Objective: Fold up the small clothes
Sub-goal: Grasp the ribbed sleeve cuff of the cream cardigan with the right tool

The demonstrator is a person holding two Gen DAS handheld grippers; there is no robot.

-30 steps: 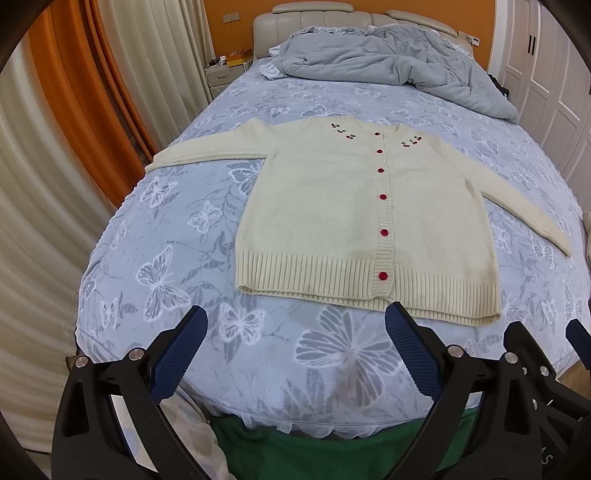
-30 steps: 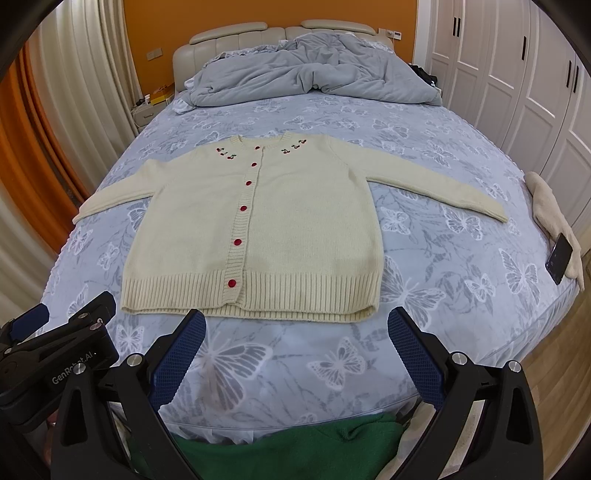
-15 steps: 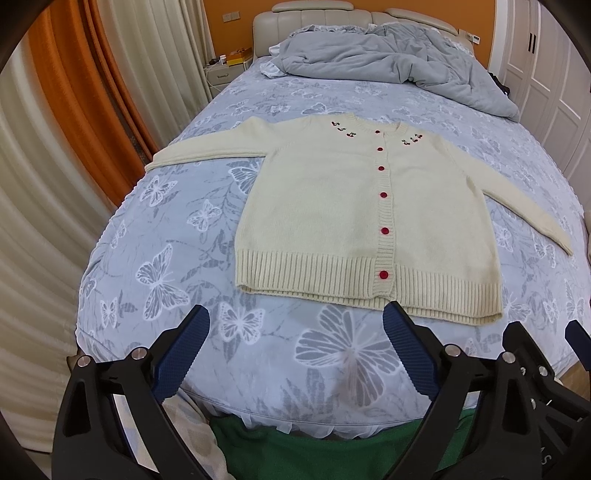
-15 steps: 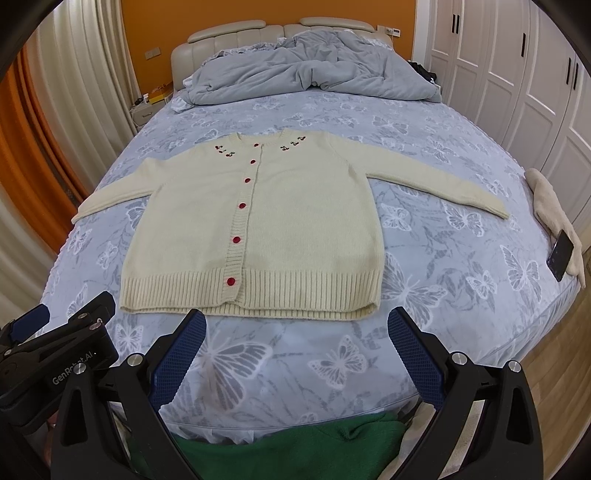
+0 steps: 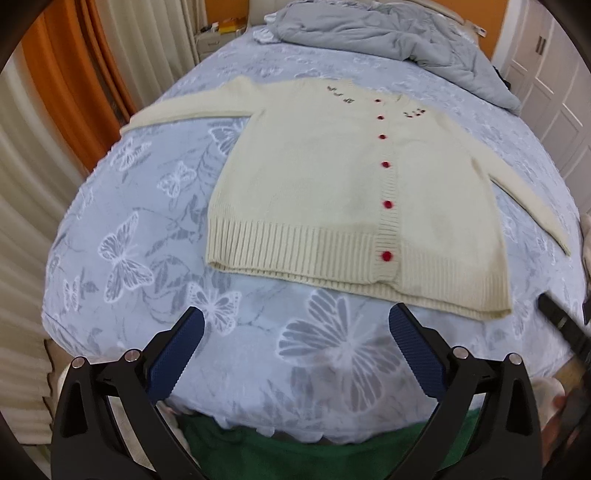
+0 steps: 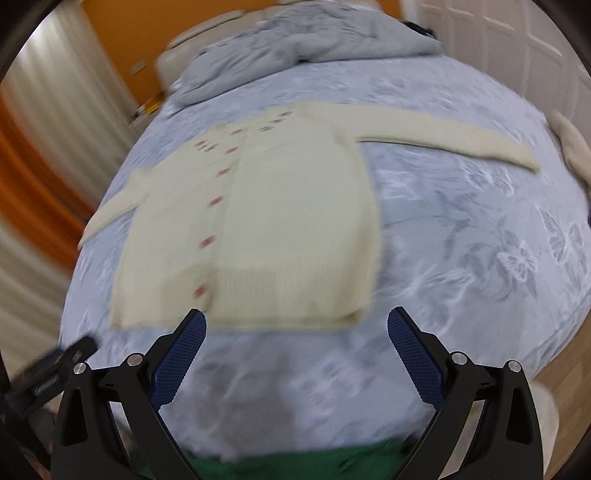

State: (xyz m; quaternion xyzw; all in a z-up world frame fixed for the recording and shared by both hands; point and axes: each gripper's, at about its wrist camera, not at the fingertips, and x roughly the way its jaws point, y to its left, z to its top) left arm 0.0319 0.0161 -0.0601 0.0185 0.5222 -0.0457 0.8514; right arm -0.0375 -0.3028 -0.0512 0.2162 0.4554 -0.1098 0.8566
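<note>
A cream knitted cardigan (image 5: 325, 192) with red buttons lies flat on the bed, front up, both sleeves spread sideways. The right wrist view shows the cardigan (image 6: 280, 236) blurred. My left gripper (image 5: 295, 321) hangs over the bedspread just short of the ribbed hem; its jaws are opening wide, with nothing between them. My right gripper (image 6: 295, 321) stands open over the bedspread near the hem's right corner, and holds nothing. The right gripper's tip (image 5: 561, 321) shows at the edge of the left wrist view.
The bed (image 5: 155, 229) has a pale blue butterfly-print cover. A rumpled grey duvet (image 5: 399, 33) lies at the headboard end. Another cream garment (image 6: 572, 147) rests at the bed's right edge. Curtains (image 5: 48, 122) hang left, white wardrobe doors (image 5: 546, 88) stand right, a green cloth (image 5: 295, 454) lies below the grippers.
Both grippers have dropped lower and closer to the cardigan's hem. The right gripper swung to the right and rolled, so its view is tilted and blurred.
</note>
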